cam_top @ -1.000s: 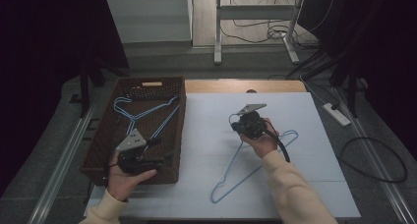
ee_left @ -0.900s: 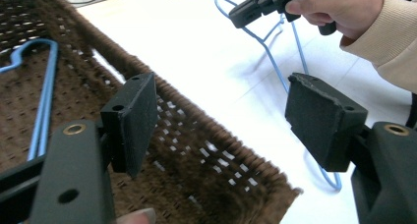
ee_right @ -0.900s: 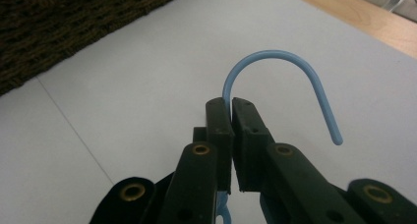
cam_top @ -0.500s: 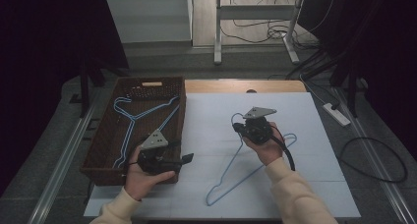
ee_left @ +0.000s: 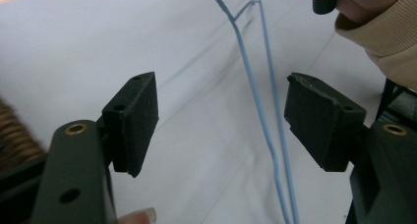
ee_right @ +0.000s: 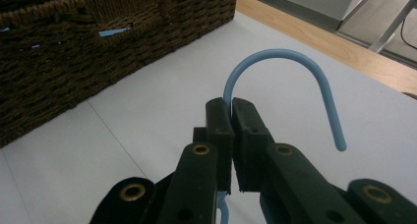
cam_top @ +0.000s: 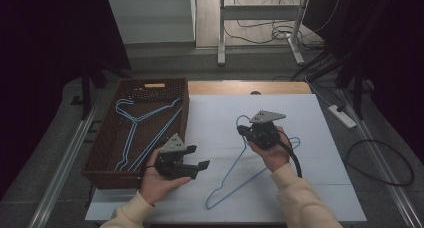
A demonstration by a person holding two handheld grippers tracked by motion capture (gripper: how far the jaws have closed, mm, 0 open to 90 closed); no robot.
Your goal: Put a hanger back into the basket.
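Your left gripper (cam_top: 192, 158) has come away from the wicker basket (cam_top: 102, 150) since a second ago: it hung over the basket's near right corner then, and now it sits past the rim, over the white table cover (cam_top: 310, 188). Your right gripper (cam_top: 243, 131) has drifted a little to the right, taking the blue wire hanger (cam_top: 235, 175) with it.

Your left hand (cam_top: 157, 180) cups its gripper from below, palm up, jaws pointing right toward the hanger. They stand wide apart with nothing between the pads; in the left gripper view the hanger's two wires (ee_left: 268, 121) run on the cover beyond them.

Your right hand (cam_top: 272, 150) holds its gripper with jaws pointing left and away from you. They are pinched tight on the hanger's neck, just below the hook (ee_right: 290, 67), which curves up above the pads. The hanger's body trails toward you across the cover. Two more blue hangers (cam_top: 137, 125) lie in the basket.
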